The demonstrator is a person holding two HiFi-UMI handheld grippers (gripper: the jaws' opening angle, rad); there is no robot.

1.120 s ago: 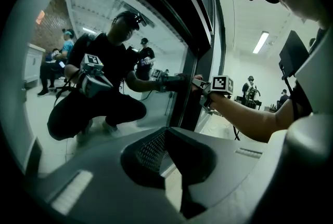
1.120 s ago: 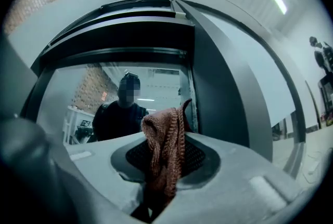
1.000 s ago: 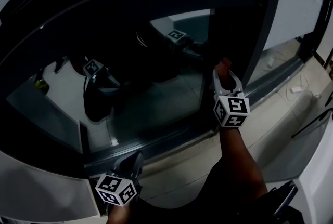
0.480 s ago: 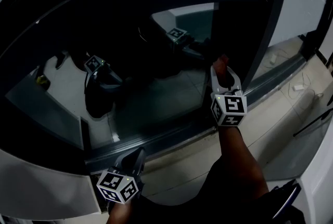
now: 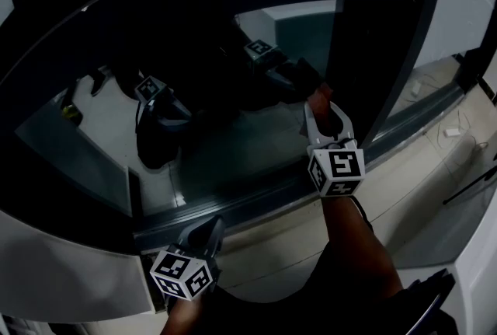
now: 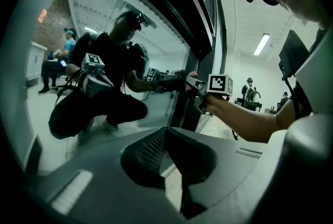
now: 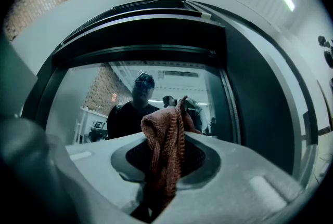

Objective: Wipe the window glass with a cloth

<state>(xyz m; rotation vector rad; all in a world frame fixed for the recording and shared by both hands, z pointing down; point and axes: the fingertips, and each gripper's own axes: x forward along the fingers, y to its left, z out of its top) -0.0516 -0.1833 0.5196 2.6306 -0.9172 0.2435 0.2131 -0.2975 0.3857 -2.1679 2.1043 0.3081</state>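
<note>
Right gripper view: the right gripper (image 7: 165, 166) is clamped on the cloth (image 7: 165, 151), a rust-red ribbed knit, loosely bunched. It stands up in a rounded fold above the fingertips and trails down between them. The pads (image 7: 136, 158) are dark cross-hatched mesh set in a smooth, pale grey moulded shell. Just beyond the fingertips is the window glass (image 7: 130, 98), flat, glossy and mirror-like, carrying the person's reflection. A broad dark frame post (image 7: 255, 103) with a matte finish stands right of the fingers.

Head view: the right gripper (image 5: 321, 104) is held up at the glass (image 5: 233, 147). The cloth (image 5: 316, 95) shows as a small reddish tuft at the fingertips, at the pane beside the post (image 5: 388, 69). Whether it touches the pane cannot be told. The left gripper (image 5: 208, 226) is low, fingertips near the grey bottom rail (image 5: 256, 197). Pale tiled floor (image 5: 435, 170) lies below.

Left gripper view: the left gripper (image 6: 169, 155) has its jaws drawn together, with only a thin slit between them and nothing in it. Its mesh pads (image 6: 148, 149) are bare.
</note>
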